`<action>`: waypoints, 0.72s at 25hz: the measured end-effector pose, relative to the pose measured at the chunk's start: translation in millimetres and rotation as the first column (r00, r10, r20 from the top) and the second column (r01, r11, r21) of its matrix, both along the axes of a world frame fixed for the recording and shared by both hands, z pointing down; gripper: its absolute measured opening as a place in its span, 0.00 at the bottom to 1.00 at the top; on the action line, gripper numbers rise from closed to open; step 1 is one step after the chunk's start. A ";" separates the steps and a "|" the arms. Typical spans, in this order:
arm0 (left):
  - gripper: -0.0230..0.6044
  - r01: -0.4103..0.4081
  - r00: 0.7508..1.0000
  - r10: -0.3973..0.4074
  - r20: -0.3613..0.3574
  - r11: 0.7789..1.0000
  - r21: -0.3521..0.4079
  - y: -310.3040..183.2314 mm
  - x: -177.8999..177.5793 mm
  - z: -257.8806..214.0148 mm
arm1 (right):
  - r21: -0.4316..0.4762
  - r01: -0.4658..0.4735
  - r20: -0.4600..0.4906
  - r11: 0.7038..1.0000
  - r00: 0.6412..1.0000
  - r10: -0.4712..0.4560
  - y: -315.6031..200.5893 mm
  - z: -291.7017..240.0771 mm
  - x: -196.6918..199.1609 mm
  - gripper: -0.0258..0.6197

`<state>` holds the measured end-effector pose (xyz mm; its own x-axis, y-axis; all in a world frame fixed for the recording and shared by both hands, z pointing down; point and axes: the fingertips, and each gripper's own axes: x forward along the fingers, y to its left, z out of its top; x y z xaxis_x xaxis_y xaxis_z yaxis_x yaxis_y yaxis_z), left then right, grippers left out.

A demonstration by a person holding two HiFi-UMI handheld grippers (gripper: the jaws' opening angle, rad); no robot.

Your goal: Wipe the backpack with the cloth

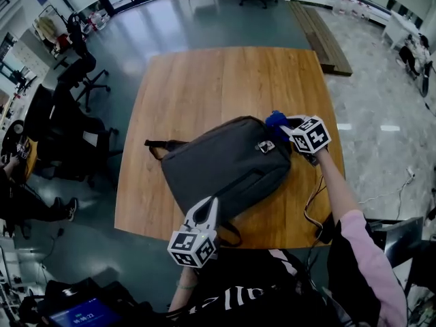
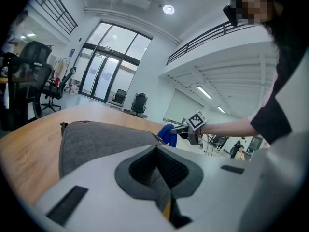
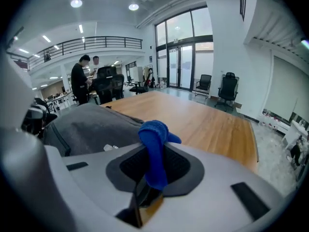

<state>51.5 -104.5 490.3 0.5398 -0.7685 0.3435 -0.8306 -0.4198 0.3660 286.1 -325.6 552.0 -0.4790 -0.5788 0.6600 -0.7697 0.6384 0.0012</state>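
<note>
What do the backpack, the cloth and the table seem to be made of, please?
Backpack: matte dark grey woven fabric, probably synthetic, with heathered texture. Cloth: blue, soft fuzzy pile, likely microfibre. Table: wood or veneer, visible grain, satin sheen.

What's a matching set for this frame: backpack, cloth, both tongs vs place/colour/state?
Column A
1. backpack
2. cloth
3. left tongs
4. right tongs

Column B
a. closed on the cloth
b. dark grey, lying flat on the table
c. closed at the backpack's near edge
d. blue, at the backpack's far right corner

Pairs: 1-b, 2-d, 3-c, 4-a
</note>
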 end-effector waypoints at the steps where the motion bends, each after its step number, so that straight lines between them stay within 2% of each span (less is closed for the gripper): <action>1: 0.03 0.005 1.000 -0.005 0.001 1.000 -0.001 0.2 -0.3 -0.3 | -0.008 0.012 -0.018 1.000 1.000 -0.012 5.1 5.4 0.7 0.14; 4: 0.03 0.014 1.000 -0.014 0.001 1.000 -0.005 -0.5 -1.8 -1.1 | -0.033 0.026 -0.041 0.999 0.999 -0.027 24.6 17.9 4.1 0.14; 11: 0.03 -0.012 1.000 0.012 -0.003 1.000 -0.003 -0.8 16.3 -1.0 | -0.079 -0.022 0.010 0.997 1.000 0.023 78.8 31.7 19.4 0.14; 18: 0.03 -0.023 1.000 0.023 -0.009 1.000 0.004 8.4 38.6 1.0 | -0.046 -0.108 0.132 0.993 0.985 0.113 137.6 14.5 32.3 0.14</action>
